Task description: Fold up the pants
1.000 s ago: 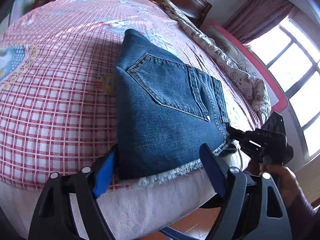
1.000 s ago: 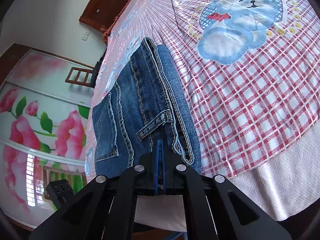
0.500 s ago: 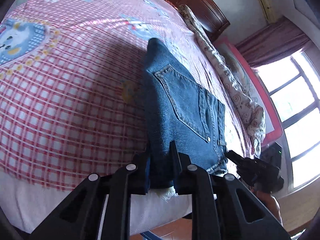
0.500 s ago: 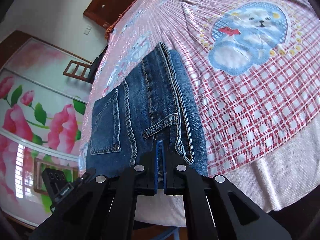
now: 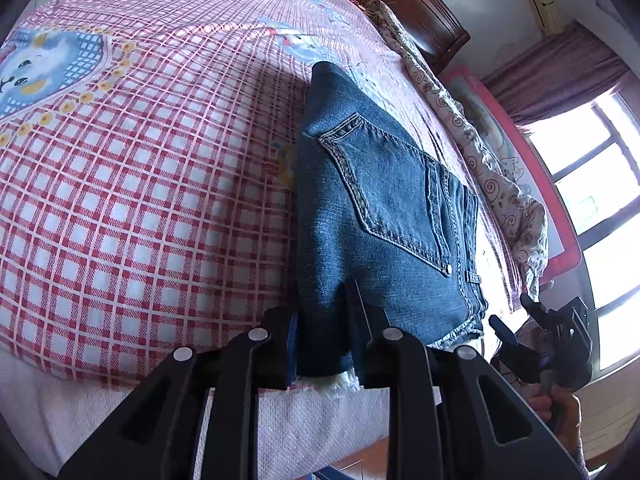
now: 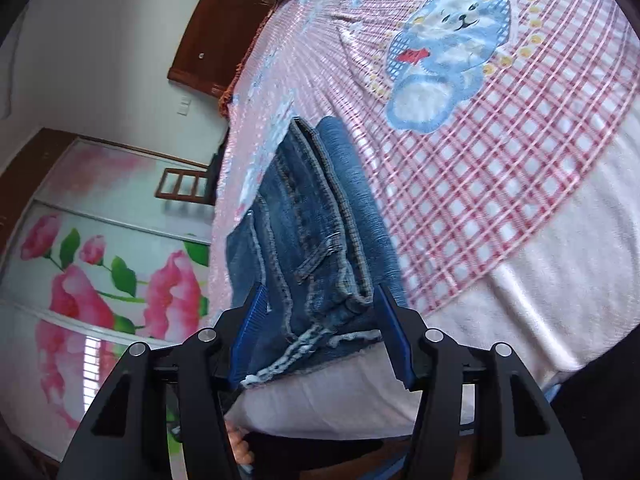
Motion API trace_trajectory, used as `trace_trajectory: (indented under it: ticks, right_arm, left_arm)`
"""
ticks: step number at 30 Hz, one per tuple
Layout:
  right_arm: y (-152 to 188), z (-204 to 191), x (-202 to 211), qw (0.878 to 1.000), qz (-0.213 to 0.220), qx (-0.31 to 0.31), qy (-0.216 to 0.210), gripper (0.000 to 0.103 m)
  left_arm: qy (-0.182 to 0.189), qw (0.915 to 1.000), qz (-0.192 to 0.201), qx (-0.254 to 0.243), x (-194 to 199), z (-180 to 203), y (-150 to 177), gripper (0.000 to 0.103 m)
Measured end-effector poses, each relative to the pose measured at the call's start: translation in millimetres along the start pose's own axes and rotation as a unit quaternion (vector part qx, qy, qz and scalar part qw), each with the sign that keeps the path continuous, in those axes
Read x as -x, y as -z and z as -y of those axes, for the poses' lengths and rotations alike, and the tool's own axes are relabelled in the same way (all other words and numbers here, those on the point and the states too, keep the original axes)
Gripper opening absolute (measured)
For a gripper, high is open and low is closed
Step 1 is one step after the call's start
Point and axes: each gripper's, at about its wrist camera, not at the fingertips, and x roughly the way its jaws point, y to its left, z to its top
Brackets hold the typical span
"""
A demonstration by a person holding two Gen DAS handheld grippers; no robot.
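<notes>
Folded blue jeans point(image 5: 384, 216) lie on the red-and-white checked bedspread point(image 5: 140, 208) near the bed's front edge, back pocket up. My left gripper point(image 5: 324, 344) is shut on the near frayed corner of the jeans. My right gripper point(image 6: 320, 332) is open, its blue pads on either side of the jeans' point(image 6: 320, 248) waistband end without pinching it. It also shows in the left wrist view point(image 5: 536, 340), held by a hand at the right.
The bedspread has a blue bear print point(image 6: 444, 52). A rolled patterned quilt point(image 5: 480, 152) lies along the far bed side. A wooden headboard point(image 5: 420, 12) and a window point(image 5: 592, 208) are beyond. A flowered wardrobe door point(image 6: 100, 280) stands left.
My left gripper closed on the jeans' near corner. My right gripper went from shut on the waistband end to open and drew back slightly.
</notes>
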Motion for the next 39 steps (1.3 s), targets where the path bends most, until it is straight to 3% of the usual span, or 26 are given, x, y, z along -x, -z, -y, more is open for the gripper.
trace_trajectory:
  ticks: [7, 12, 13, 14, 15, 16, 22, 24, 27, 29, 35, 39]
  right_arm:
    - [-2, -1, -22, 1.0, -0.002, -0.017, 0.022, 0.055]
    - [-2, -3, -29, 0.999, -0.013, -0.008, 0.034, 0.055]
    - [-1, -5, -34, 0.999, -0.015, -0.01, 0.028, 0.049]
    - [-1, -9, -40, 0.999, -0.023, 0.002, 0.026, 0.027]
    - [-2, -9, -41, 0.999, -0.03, 0.013, 0.027, 0.014]
    - [1, -15, -47, 0.999, -0.037, 0.024, 0.019, 0.012]
    - [2, -57, -34, 0.996, -0.032, 0.071, -0.031, 0.011]
    - [2, -52, -35, 0.996, -0.035, 0.079, -0.01, 0.011]
    - [1, -6, -51, 0.997, -0.053, 0.044, 0.044, 0.01]
    - [5, 9, -54, 0.999, -0.04, 0.014, 0.018, 0.01]
    - [5, -20, -44, 0.996, -0.056, 0.032, 0.06, 0.011]
    - [1, -47, -34, 0.992, -0.036, 0.072, 0.095, 0.011]
  left_arm:
    - [-0.01, 0.9999, 0.002, -0.007, 4, 3, 6, 0.024]
    - [-0.038, 0.9985, 0.009, -0.038, 4, 16, 10, 0.025]
    - [-0.04, 0.9984, 0.01, -0.039, 4, 17, 9, 0.025]
    - [-0.038, 0.9984, 0.012, -0.039, 4, 17, 9, 0.025]
    - [-0.037, 0.9985, 0.012, -0.038, 4, 16, 9, 0.026]
    - [-0.037, 0.9986, 0.011, -0.037, 4, 16, 8, 0.026]
    - [-0.032, 0.9987, 0.008, -0.04, 4, 12, 7, 0.026]
    - [-0.028, 0.9988, 0.008, -0.039, 5, 9, 8, 0.026]
    - [-0.023, 0.9987, 0.008, -0.046, 6, 7, 11, 0.028]
    - [-0.024, 0.9983, 0.007, -0.053, 7, 7, 11, 0.028]
    - [-0.022, 0.9984, 0.005, -0.051, 7, 6, 10, 0.028]
    - [-0.024, 0.9984, 0.008, -0.05, 8, 5, 12, 0.028]
